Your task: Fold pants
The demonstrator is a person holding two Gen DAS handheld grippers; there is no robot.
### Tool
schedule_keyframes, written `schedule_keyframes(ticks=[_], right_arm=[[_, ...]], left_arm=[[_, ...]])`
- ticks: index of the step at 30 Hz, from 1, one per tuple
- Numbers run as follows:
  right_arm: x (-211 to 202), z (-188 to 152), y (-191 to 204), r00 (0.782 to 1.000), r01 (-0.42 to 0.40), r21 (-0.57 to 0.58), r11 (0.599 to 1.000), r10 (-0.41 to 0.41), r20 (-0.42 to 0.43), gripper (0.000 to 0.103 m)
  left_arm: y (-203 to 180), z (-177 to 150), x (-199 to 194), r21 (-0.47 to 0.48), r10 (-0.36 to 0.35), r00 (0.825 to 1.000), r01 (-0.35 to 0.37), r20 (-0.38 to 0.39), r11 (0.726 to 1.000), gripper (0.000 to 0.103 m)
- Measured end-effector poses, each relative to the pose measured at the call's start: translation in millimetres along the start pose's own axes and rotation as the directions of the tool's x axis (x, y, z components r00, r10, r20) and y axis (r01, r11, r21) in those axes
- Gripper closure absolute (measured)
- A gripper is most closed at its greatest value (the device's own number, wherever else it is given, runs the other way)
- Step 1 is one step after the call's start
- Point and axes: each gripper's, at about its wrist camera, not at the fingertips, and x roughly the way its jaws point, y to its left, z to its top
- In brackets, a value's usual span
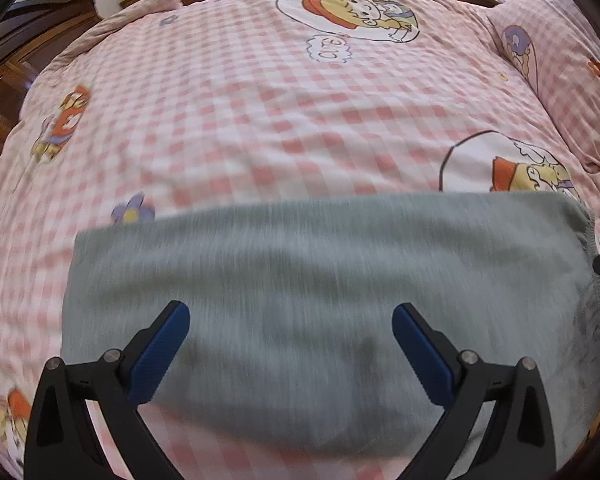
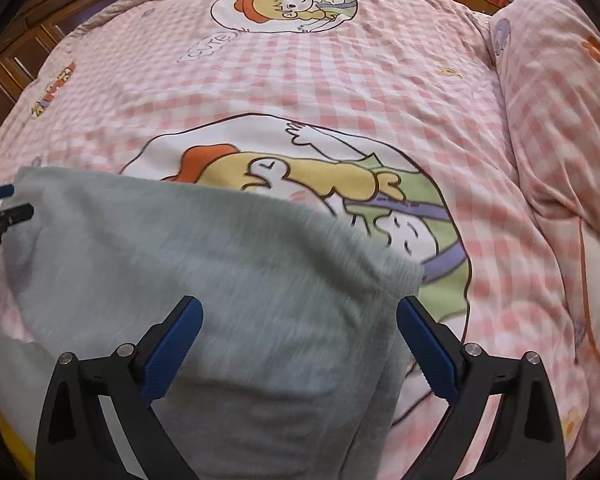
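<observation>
- We're hovering our left gripper over the grey pants, fingers spread wide and gripping nothing.
- Our right gripper is hanging over the same cloth, fingers wide too, nothing between them.
- The pants are lying folded on the bed, across its pink checked cartoon cover, near edge closest to us.
- A matching pillow is sitting off to the right.

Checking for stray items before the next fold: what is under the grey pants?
The grey pants lie on the pink checked bedspread, partly covering a cartoon print. Whatever else lies beneath is hidden by the fabric. Both grippers, left and right, are open above.
</observation>
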Motion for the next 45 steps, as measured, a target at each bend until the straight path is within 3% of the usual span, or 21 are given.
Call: schedule_keyframes(ticks=[9, 13, 17, 22, 24, 27, 30, 31, 35, 45], right_arm=[[38, 21, -9, 0.999, 0.034, -0.063, 0.997, -0.036, -0.031, 0.009], [62, 20, -10, 0.997, 0.014, -0.070, 0.997, -0.019, -0.074, 0.010], [74, 21, -21, 0.995, -0.049, -0.017, 0.999, 0.047, -0.092, 0.005], [77, 22, -19, 0.994, -0.041, -0.039, 0.998, 0.036, -0.100, 0.007], [74, 21, -19, 0.995, -0.048, -0.044, 0.998, 0.044, -0.089, 0.014], [66, 18, -13, 0.997, -0.049, -0.049, 0.998, 0.046, -0.065, 0.032], [55, 19, -5, 0.998, -0.039, -0.066, 0.997, 0.036, -0.055, 0.072], [50, 18, -5, 0.998, -0.043, -0.066, 0.997, 0.039, -0.053, 0.089], [22, 15, -5, 0.996, -0.090, -0.046, 0.995, 0.090, -0.013, 0.096], [-42, -6, -1, 0.985, -0.143, -0.046, 0.989, 0.147, 0.091, 0.096]], left_arm=[[13, 42, 52, 0.144, 0.065, 0.997, -0.059, -0.032, 0.988, 0.000], [17, 49, 76, 0.184, 0.009, 0.997, 0.004, -0.071, 0.983, 0.001], [23, 51, 89, 0.195, -0.047, 0.996, 0.061, -0.076, 0.979, 0.001], [26, 51, 98, 0.195, -0.083, 0.994, 0.096, -0.075, 0.976, 0.003], [25, 48, 96, 0.191, -0.109, 0.991, 0.121, -0.073, 0.974, 0.015], [20, 44, 90, 0.188, -0.150, 0.986, 0.162, -0.075, 0.969, 0.042], [10, 42, 80, 0.199, -0.151, 0.986, 0.163, -0.074, 0.966, 0.076], [8, 41, 78, 0.191, -0.163, 0.983, 0.175, -0.081, 0.966, 0.089], [6, 41, 64, 0.174, -0.160, 0.984, 0.171, -0.076, 0.970, 0.097], [9, 11, -9, 0.121, -0.189, 0.981, 0.183, 0.039, 0.976, 0.097]])
